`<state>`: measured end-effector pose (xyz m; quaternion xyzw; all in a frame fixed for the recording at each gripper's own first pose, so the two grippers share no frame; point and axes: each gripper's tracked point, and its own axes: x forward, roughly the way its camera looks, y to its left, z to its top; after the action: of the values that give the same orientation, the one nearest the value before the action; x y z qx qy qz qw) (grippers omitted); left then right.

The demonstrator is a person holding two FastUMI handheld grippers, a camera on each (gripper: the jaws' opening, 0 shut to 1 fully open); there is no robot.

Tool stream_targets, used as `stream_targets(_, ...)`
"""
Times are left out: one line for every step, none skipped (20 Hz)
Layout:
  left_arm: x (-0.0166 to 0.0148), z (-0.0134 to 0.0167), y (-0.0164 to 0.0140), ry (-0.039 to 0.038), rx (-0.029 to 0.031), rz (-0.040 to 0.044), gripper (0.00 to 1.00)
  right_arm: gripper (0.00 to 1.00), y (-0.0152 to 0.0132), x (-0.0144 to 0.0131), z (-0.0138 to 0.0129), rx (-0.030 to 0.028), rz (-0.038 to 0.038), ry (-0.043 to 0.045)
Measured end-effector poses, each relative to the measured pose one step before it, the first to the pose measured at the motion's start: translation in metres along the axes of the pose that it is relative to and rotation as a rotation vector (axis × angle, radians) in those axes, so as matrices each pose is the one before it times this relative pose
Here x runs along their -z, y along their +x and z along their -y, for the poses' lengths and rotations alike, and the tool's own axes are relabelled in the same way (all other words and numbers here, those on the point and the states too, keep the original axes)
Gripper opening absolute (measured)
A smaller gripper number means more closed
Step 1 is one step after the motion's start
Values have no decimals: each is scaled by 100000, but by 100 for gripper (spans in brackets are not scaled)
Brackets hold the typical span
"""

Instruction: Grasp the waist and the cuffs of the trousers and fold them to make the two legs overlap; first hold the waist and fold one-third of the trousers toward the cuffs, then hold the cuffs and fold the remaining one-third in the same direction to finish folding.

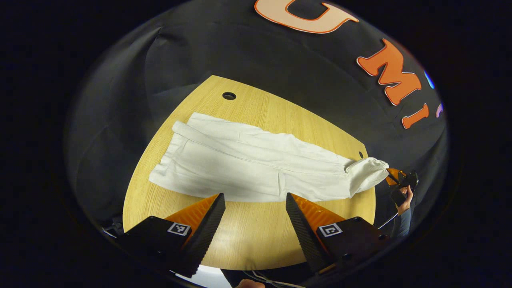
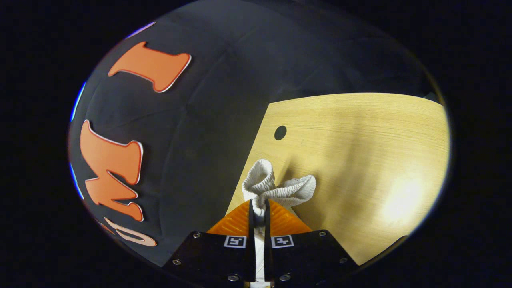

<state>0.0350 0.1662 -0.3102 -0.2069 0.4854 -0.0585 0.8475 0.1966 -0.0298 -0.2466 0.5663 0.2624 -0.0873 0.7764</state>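
Left gripper view gives us one pair of white fabric trousers (image 1: 248, 164) lying flat along the pale wooden table (image 1: 248, 240), two round holes in its top. Left gripper (image 1: 255, 200) hangs spread wide just beside them. Right gripper (image 2: 259, 206) pinches one bunched end, probably the cuffs.

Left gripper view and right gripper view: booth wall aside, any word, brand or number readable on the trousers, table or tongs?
No readable text.
trousers: plain white, no label showing.
table: bare wood, no writing.
left tongs and right tongs: square black-and-white code markers, patterns, not letters.
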Motion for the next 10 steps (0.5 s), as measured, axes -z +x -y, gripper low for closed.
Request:
stream_targets(13, -514, 86, 409, 765, -603, 100, 8, -147, 583, -669, -259, 592, -1525)
stream_targets(-25, -175, 280, 412, 225, -136, 100, 8, -144, 677, -784, -959, -264, -1575)
stream_targets(98, -170, 208, 152, 533, -471, 100, 8, -3, 721, -838, -106, 541, -1337)
stream_targets(-37, -394, 68, -155, 484, -177, 100, 8, 152, 671, -852, -662, -49, -1526)
stream_targets(-13, -415, 166, -301, 665, -491, 100, 8, 312, 454, -668, -423, 517, -1333)
stream_targets(-4, -456, 246, -259, 574, -48, 100, 8, 187, 352, -618, -1362, -86, -2162)
stream_targets(-29, -467, 303, -298, 48, -184, 100, 8, 480, 370, -590, -444, 160, -1988)
stream_targets(77, -507, 92, -526, -173, -94, 100, 8, 518, 667, -921, -1443, -880, -2406)
stream_targets(-121, -631, 225, -547, -761, 120, 100, 8, 556, 557, -562, -155, -391, -2272)
stream_targets(-127, -521, 267, -443, -81, -31, 100, 8, 909, 573, -1113, -1075, -761, -2409)
